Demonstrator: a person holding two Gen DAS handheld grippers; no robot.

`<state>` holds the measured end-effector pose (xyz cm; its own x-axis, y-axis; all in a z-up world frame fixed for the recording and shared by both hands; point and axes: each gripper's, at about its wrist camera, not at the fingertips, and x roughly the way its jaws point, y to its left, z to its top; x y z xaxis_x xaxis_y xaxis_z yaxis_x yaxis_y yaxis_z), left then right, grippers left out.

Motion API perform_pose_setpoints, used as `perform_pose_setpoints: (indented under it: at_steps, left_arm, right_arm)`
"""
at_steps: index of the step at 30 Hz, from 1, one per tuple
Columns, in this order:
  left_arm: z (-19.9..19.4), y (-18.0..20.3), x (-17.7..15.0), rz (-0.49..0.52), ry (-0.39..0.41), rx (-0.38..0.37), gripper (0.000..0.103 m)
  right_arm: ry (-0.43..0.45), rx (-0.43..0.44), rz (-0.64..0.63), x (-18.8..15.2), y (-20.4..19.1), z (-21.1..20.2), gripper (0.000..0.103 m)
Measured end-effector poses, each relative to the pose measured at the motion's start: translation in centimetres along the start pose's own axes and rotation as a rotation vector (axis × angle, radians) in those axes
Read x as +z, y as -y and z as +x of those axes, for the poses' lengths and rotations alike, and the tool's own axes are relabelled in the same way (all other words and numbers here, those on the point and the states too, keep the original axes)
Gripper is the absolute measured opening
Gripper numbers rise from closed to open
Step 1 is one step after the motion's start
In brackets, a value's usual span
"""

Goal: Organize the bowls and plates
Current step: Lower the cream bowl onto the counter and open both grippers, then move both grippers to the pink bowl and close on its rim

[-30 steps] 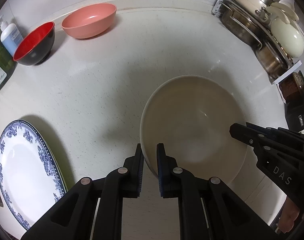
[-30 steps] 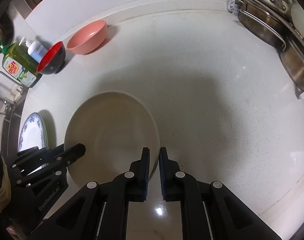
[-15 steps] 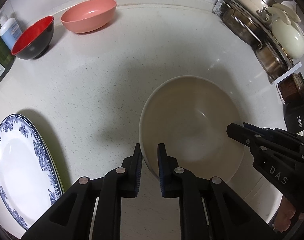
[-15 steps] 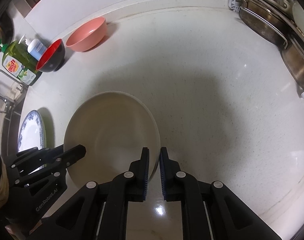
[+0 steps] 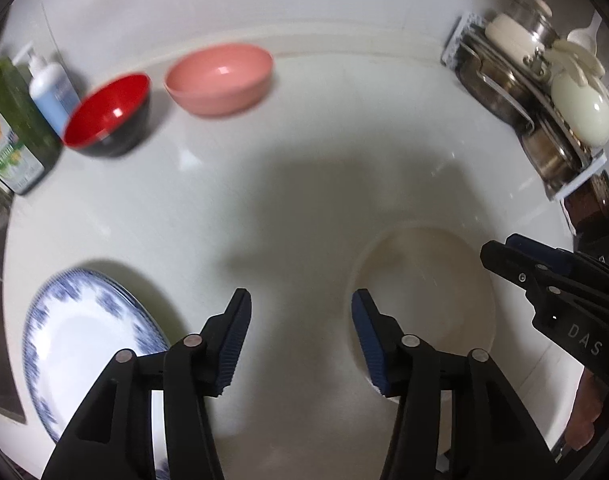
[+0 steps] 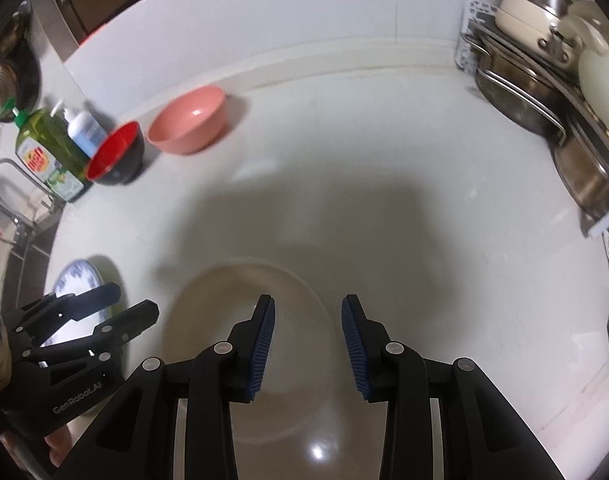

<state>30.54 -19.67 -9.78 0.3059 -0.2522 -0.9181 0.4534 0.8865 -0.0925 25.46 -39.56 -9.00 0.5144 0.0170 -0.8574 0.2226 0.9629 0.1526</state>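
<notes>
I am working over a white countertop [image 5: 304, 168], and on it the dishes are not yet gathered. The largest piece is the beige bowl [image 6: 256, 384], which sits upright on the counter, near me and a little right of the middle. Both grippers are free of it: my left gripper [image 5: 301, 338] has its jaws spread wide and holds nothing, with its right finger over the left rim of the bowl, and my right gripper [image 6: 307, 344] is also spread wide and empty, above the inside of the bowl. So I judge that this bowl is placed.

At the near left lies the blue-patterned plate [image 5: 84, 356], well apart from the bowl. At the far left stand the pink bowl [image 5: 220, 78] and the red and black bowl [image 5: 108, 114], just beside each other but not stacked. Behind them are a green detergent bottle [image 6: 48, 152] and a small pump bottle [image 6: 84, 128]. At the far right is a rack of pots [image 5: 536, 92].

In my judgement most of the work is left: the two small bowls and the plate must still be brought together with the large bowl.
</notes>
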Motion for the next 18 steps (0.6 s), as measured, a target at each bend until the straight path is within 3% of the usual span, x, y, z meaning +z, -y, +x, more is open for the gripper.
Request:
perform_pose_setpoints:
  at_steps: [9, 18]
  left_arm:
    - [-2.5, -4.7, 4.9, 0.028, 0.090, 0.068, 0.053]
    - [-3.7, -8.6, 10.0, 0.104, 0.123, 0.116, 0.053]
  right_arm:
    - [0.049, 0.028, -0.022, 5.1, -4.1, -0.1, 0.036]
    - [0.061, 0.035, 0.009, 10.3, -8.3, 0.7, 0.036]
